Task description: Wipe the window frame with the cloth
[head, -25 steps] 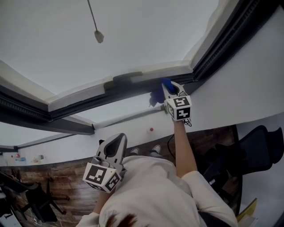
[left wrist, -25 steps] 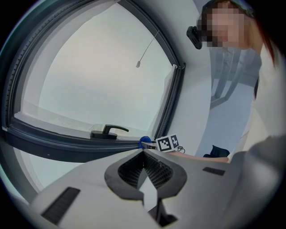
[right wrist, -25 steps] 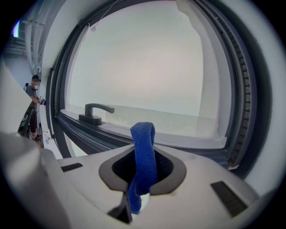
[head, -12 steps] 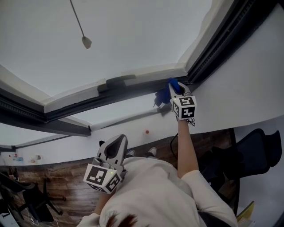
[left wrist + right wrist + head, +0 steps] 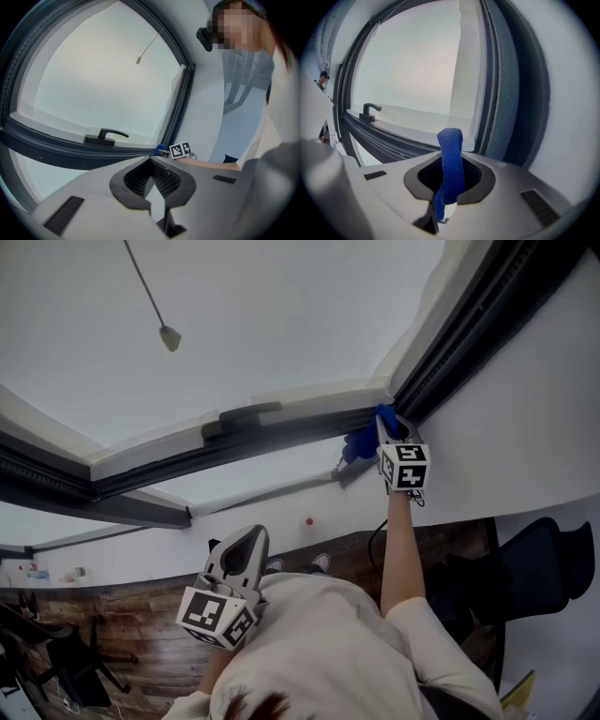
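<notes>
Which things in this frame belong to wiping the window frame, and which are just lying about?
Part of the job: blue cloth, clamped in the jaws of the right gripper; window frame.

Just around: left gripper, jaws together on nothing; window handle; hanging cord pull; office chair.

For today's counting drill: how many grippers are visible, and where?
2. The left gripper sits by the person's chest; the right gripper holds the blue cloth at the window frame.
</notes>
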Motion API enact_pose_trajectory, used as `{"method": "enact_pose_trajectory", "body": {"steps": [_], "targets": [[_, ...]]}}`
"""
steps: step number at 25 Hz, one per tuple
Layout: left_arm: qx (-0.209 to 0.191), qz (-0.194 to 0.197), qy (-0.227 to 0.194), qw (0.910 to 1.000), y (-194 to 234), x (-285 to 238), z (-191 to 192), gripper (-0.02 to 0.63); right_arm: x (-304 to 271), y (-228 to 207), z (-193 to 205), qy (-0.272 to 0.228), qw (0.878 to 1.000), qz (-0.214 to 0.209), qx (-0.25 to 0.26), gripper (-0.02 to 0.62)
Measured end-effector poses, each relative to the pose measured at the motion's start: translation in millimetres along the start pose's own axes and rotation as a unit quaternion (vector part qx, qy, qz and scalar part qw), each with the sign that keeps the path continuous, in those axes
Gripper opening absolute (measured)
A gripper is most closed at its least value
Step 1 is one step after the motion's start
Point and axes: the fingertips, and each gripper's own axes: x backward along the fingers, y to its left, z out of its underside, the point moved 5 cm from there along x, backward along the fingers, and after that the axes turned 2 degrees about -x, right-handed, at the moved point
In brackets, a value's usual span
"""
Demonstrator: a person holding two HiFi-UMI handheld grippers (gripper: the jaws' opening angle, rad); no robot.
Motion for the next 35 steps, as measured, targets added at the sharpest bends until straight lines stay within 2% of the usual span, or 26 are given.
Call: {"method": "enact_pose_trajectory", "body": {"steps": [5, 12, 14, 17, 20, 23, 26, 30, 35], "targets": [[0.000, -0.003, 0.003, 1.0000, 4.2, 0.2, -1.8, 0.009, -0.5, -13.0, 1.6, 0.007, 1.000, 0.022, 0.008, 0.050], [-0.003, 0.001, 0.005, 1.0000, 16.3, 12.7, -4.8, 0.009, 7.5, 1.8, -2.9, 0.005, 0.999, 0.041, -0.001, 0.050], [-0.002, 0.001, 0.007, 1.0000, 22.5, 18.9, -4.4, 0.009, 17.1, 31.4, -6.8, -0.015, 1.000, 0.016, -0.017, 0.049], [-0.003, 0.004, 0.009, 0.9999, 31.3, 26.8, -5.1, 0.009, 29.9, 110.7, -15.9, -0.054, 0.997, -0.058, -0.020, 0.049], [-0.004, 0.007, 0.008, 0.9999, 40.1, 36.1, -6.9, 0.009, 36.9, 203.1, -30.2, -0.083, 0.985, -0.149, -0.001, 0.051], [-0.004, 0.006, 0.005, 1.0000, 49.6, 47.4, -8.3, 0.009, 34.2, 266.0, -41.2, -0.093, 0.973, -0.208, 0.040, 0.050], [0.000, -0.001, 0.005, 1.0000, 60.3, 59.2, -7.5, 0.009, 25.2, 292.1, -40.9, -0.081, 0.970, -0.222, 0.060, 0.050], [0.006, -0.010, 0.007, 0.9999, 72.4, 69.4, -7.3, 0.009, 6.9, 297.1, -25.5, -0.039, 0.975, -0.209, 0.067, 0.051], [0.008, -0.009, 0.009, 0.9999, 81.1, 70.8, -7.9, 0.009, 1.6, 295.9, -19.7, -0.045, 0.976, -0.201, 0.076, 0.051]]}}
